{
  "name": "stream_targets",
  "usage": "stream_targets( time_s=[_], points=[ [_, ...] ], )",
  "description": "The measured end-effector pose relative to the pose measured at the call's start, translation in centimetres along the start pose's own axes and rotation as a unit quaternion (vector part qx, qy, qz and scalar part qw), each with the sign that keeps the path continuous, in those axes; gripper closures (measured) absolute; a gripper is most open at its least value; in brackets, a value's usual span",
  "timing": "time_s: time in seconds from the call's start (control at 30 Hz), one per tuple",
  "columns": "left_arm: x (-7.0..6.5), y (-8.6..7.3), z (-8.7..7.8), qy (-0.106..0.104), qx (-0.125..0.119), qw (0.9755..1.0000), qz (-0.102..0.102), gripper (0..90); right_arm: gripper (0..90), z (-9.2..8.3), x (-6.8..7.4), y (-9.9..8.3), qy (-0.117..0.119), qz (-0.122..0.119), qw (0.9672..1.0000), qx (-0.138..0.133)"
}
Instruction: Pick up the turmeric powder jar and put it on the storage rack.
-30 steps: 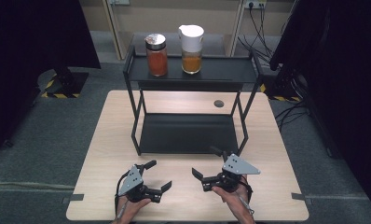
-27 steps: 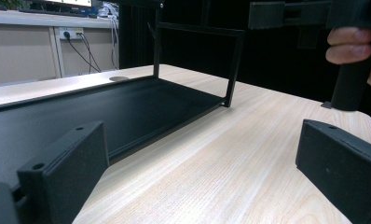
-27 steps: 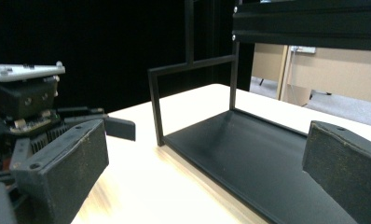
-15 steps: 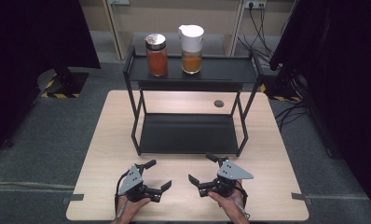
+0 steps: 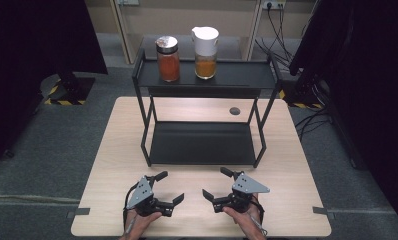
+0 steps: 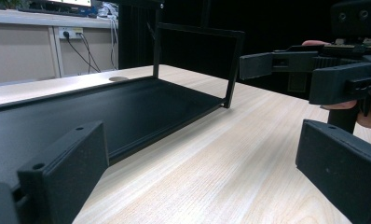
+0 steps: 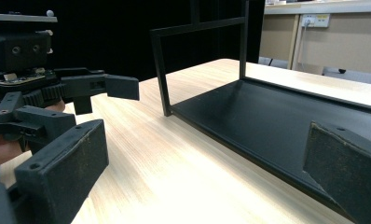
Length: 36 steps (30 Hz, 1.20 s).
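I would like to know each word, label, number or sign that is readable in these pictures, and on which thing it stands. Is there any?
None can be read.
The jar with the metal lid: no label readable.
The jug with the white lid: no label readable.
The black shelf rack, the table, the left gripper and the right gripper: no printing visible.
The yellow and black stripes on the floor are a pattern, not text.

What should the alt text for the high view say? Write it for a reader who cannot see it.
Two hand-held grippers, left gripper and right gripper, rest open and empty on the near edge of a wooden table, facing each other. Behind them stands a black two-tier rack; its top shelf holds a metal-lidded jar and a white-lidded jar.
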<state>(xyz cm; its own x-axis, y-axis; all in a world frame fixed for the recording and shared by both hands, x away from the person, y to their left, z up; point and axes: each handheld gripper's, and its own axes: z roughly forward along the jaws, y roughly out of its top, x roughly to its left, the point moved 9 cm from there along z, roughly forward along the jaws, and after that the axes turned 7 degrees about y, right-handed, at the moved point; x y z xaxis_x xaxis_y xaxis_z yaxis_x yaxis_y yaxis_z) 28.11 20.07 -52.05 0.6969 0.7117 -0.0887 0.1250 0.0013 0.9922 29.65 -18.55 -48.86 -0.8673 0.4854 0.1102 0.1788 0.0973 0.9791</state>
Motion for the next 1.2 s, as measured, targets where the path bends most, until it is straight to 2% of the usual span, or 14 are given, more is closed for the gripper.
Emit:
stream_targets(
  time_s=[1.2],
  points=[
    [-0.23,0.04,-0.29,-0.003,-0.002,1.0,0.003,1.6,0.5,-0.02,-0.33,-0.3,-0.006,0.012,0.9999,0.0]
  ],
)
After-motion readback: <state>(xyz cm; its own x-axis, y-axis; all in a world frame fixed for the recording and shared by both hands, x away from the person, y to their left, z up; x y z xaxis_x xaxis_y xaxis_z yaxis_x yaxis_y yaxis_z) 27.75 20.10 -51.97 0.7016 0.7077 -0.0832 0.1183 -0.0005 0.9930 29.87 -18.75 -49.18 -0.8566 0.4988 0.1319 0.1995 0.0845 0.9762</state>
